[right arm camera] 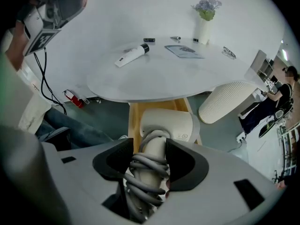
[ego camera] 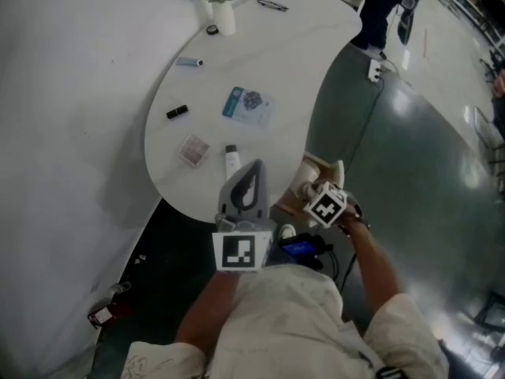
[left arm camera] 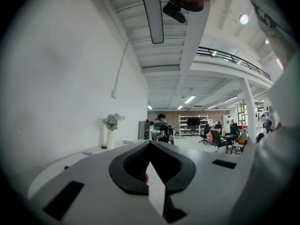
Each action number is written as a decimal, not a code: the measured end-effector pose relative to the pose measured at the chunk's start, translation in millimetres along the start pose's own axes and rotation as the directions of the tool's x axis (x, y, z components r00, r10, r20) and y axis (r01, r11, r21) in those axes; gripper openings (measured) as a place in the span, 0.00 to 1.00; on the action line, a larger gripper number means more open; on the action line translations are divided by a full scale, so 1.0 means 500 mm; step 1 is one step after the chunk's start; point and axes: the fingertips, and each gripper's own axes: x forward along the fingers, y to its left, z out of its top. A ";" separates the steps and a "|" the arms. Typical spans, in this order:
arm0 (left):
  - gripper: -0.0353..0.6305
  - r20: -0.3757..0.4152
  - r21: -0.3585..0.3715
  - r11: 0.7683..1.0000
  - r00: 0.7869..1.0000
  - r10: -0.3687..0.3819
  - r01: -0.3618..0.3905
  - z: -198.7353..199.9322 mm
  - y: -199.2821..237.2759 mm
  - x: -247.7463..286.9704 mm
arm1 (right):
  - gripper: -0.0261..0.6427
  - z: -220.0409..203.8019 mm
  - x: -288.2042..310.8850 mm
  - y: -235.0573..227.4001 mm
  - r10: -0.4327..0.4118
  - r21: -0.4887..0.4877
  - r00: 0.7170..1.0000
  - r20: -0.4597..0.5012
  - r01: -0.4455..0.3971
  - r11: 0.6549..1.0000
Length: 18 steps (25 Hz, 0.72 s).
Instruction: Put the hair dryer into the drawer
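The white table has a vase with flowers at its far edge. Nearer lie 1 blue packet, 1 black stick, 1 palette and 1 white tube, all apart. A person stands beyond the table.

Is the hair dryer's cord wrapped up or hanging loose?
Wrapped up: the grey cord coils around the handle of the hair dryer, held in the right claw.

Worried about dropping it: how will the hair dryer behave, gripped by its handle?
Probably top-heavy: the head of the hair dryer overhangs the right gripper and may swing. The cord wound round the handle likely adds grip, though loops could slip.
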 end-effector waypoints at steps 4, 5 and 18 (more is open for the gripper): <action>0.06 0.003 -0.001 1.000 1.000 0.014 -0.014 0.001 0.004 -0.006 | 0.38 0.021 0.021 -0.004 0.000 -0.025 1.000 0.025 0.001 1.000; 0.06 0.004 0.003 1.000 1.000 0.016 -0.016 0.002 0.005 -0.008 | 0.38 0.026 0.025 -0.005 -0.002 -0.031 0.999 0.033 0.003 1.000; 0.06 -0.008 0.004 0.998 0.998 0.056 -0.056 -0.003 0.022 -0.026 | 0.38 0.075 0.080 -0.010 -0.008 -0.108 0.993 0.120 0.021 0.994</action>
